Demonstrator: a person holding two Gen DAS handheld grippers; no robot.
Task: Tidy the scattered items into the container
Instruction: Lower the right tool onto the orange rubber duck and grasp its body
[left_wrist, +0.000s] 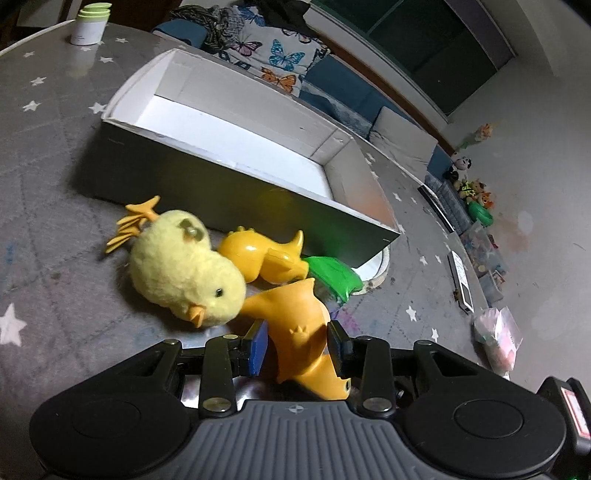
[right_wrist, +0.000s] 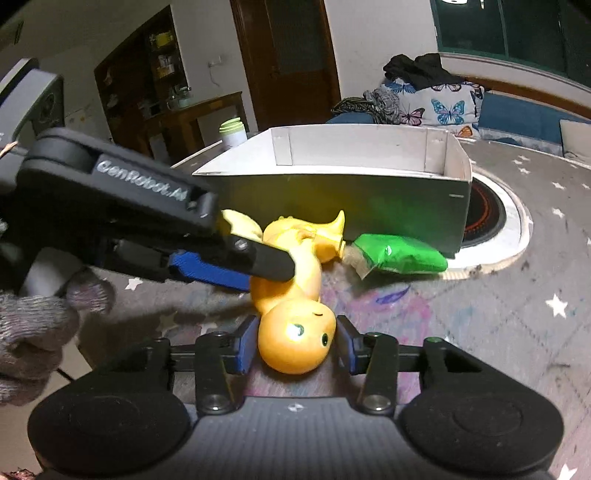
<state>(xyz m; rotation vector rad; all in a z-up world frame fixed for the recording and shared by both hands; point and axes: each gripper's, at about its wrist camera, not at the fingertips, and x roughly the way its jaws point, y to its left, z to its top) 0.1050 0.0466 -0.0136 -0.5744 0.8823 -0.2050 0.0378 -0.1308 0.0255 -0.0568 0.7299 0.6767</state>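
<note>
An orange plastic dragon toy (left_wrist: 295, 325) lies on the grey star-patterned table in front of the white box (left_wrist: 236, 147). My left gripper (left_wrist: 297, 343) is closed around its body. My right gripper (right_wrist: 295, 345) has its pads on both sides of the toy's round head (right_wrist: 295, 341). The left gripper also shows in the right wrist view (right_wrist: 236, 262), crossing over the toy's body. A yellow plush chick (left_wrist: 181, 266) lies to the left, touching the toy. A green packet (left_wrist: 332, 277) lies by the box's near wall; it also shows in the right wrist view (right_wrist: 400, 256). The box (right_wrist: 369, 177) is empty.
A white jar with a green lid (left_wrist: 90, 26) stands at the table's far left. A round inset hob (right_wrist: 491, 218) sits beside the box's right end. A gloved hand (right_wrist: 33, 332) holds the left gripper. A pink bag (left_wrist: 496, 336) lies at the right.
</note>
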